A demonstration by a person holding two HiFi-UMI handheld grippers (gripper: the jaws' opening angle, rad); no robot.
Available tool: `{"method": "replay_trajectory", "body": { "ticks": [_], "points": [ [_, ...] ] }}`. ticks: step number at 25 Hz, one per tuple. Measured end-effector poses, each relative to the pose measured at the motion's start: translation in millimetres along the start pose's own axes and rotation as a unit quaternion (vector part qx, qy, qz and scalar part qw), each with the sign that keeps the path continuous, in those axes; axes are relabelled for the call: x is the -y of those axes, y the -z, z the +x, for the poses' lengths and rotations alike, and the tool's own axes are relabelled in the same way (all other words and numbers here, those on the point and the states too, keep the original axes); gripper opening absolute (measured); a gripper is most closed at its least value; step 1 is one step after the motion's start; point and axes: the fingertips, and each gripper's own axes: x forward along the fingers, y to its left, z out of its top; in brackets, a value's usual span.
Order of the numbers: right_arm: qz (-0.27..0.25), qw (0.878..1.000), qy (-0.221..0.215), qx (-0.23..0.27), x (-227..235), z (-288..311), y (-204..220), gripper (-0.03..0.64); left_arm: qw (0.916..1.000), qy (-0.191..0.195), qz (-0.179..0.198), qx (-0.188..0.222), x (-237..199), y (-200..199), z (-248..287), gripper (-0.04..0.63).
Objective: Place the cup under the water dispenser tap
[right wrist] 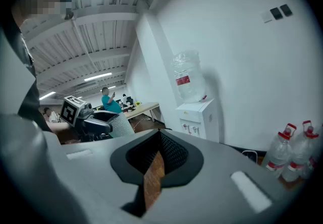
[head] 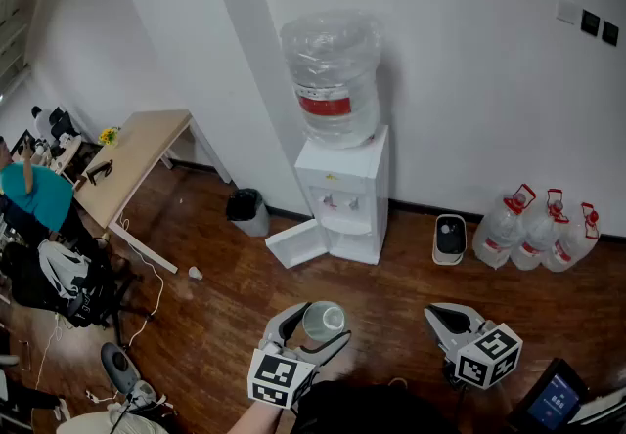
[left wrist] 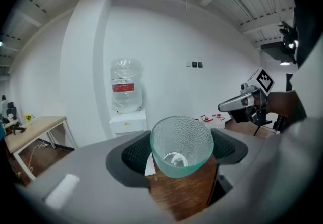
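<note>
A clear, dimpled glass cup (head: 323,320) (left wrist: 181,146) sits upright between the jaws of my left gripper (head: 311,326) (left wrist: 182,151), held above the wooden floor with the pads against its sides. The white water dispenser (head: 344,199) (left wrist: 125,123) (right wrist: 200,117) stands against the wall ahead, a big bottle (head: 331,80) on top and its taps (head: 336,199) over a recess. The cup is well short of it. My right gripper (head: 452,321) (right wrist: 158,156) hangs to the right with its jaws together and nothing in them.
The dispenser's lower door (head: 297,244) hangs open to its left. A dark bin (head: 247,210) stands left of it. To its right are a small white appliance (head: 449,238) and spare water bottles (head: 533,232). A desk (head: 132,163) and a seated person (head: 34,193) are at far left.
</note>
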Motion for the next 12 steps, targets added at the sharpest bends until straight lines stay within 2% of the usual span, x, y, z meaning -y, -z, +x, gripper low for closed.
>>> {"method": "replay_trajectory", "body": {
  "ticks": [6,10,12],
  "points": [
    [0.009,1.000,0.005,-0.005,42,15,-8,0.000,0.9999,0.005,-0.004,-0.010,4,0,31,0.588],
    [0.002,1.000,0.007,-0.009,44,54,-23,0.000,0.9997,0.006,-0.024,-0.008,-34,9,42,0.588],
    [0.002,0.999,0.032,-0.012,56,66,-33,0.000,0.9993,0.020,-0.031,0.007,-49,6,63,0.588]
  ]
}}
